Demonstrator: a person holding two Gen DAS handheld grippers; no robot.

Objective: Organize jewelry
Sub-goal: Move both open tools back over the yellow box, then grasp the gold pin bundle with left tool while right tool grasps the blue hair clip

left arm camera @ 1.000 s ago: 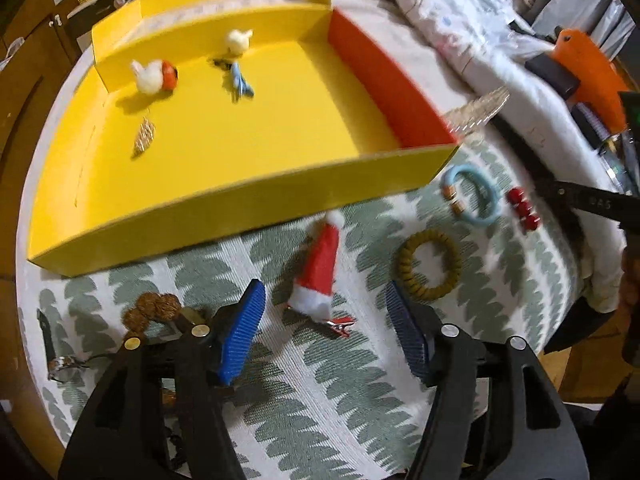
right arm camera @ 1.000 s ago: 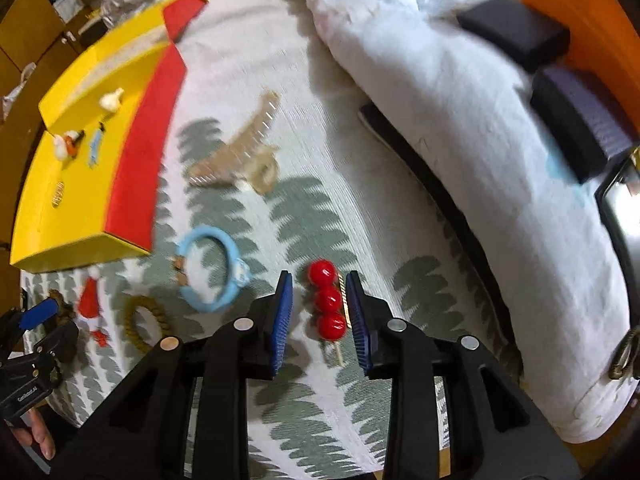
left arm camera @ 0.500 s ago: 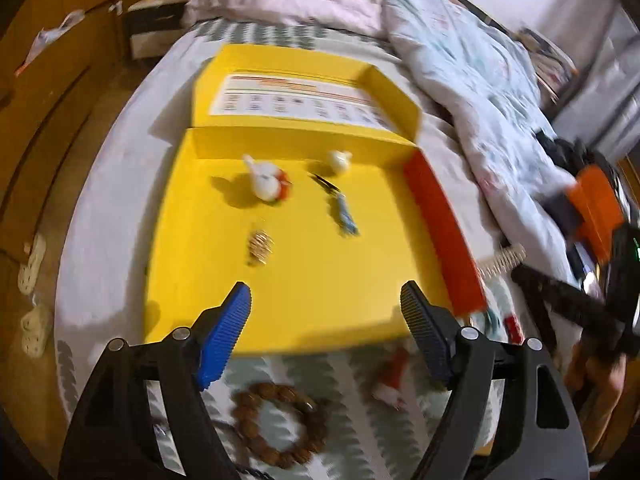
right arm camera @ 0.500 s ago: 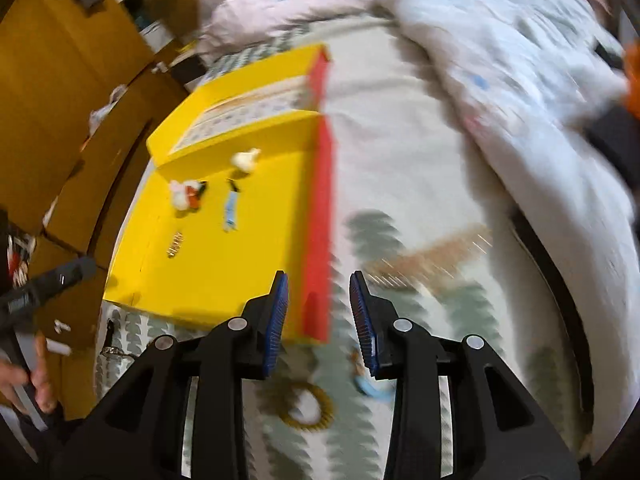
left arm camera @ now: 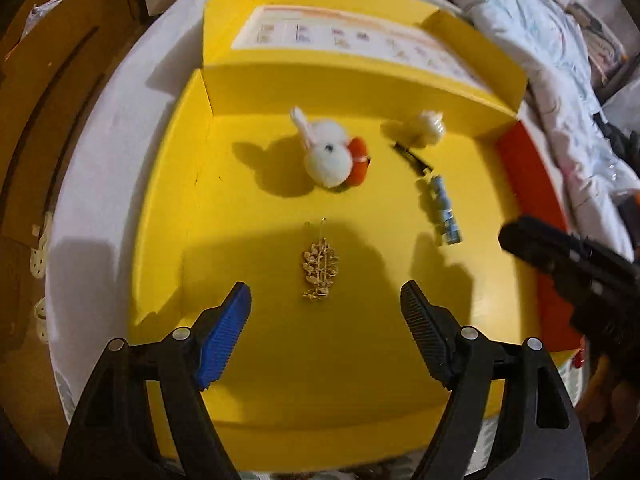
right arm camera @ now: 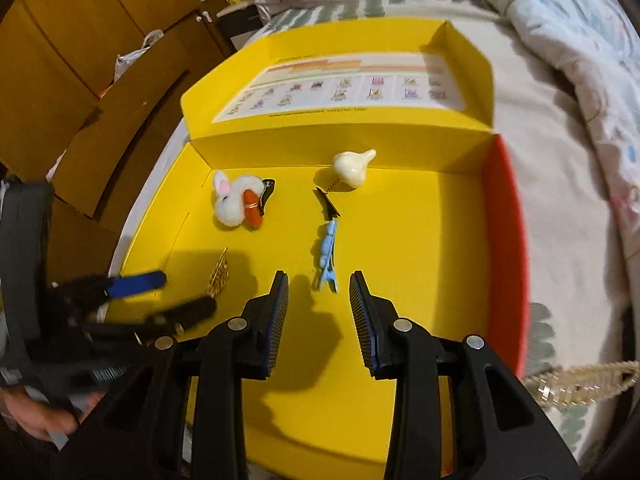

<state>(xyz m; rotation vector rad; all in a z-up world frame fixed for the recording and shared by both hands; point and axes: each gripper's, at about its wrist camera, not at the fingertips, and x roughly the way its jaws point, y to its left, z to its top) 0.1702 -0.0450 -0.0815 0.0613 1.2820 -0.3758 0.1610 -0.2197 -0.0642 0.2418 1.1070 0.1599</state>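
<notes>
A yellow box [left arm camera: 168, 184] with a red right wall [right arm camera: 506, 240] lies open on the bed. Inside it are a white rabbit clip with an orange carrot [left arm camera: 332, 154], a cream clip [left arm camera: 426, 128], a blue clip [left arm camera: 442, 210] and a gold brooch [left arm camera: 320, 266]. My left gripper [left arm camera: 326, 316] is open and empty, just above the box floor near the brooch. My right gripper [right arm camera: 318, 308] is open and empty over the box, just short of the blue clip [right arm camera: 328, 258]. The rabbit clip [right arm camera: 236, 200], the cream clip [right arm camera: 352, 166] and the brooch [right arm camera: 218, 274] also show in the right wrist view.
A gold comb clip [right arm camera: 580, 384] lies on the leaf-print cover right of the box. A rumpled duvet [right arm camera: 560, 40] fills the right side. A wooden cabinet [right arm camera: 80, 60] stands to the left. The box lid [right arm camera: 344, 92] lies open at the back.
Both grippers have moved from the loose jewelry on the cover up over the yellow box and lower into it. The right jaws have opened wider. Nothing was picked up.
</notes>
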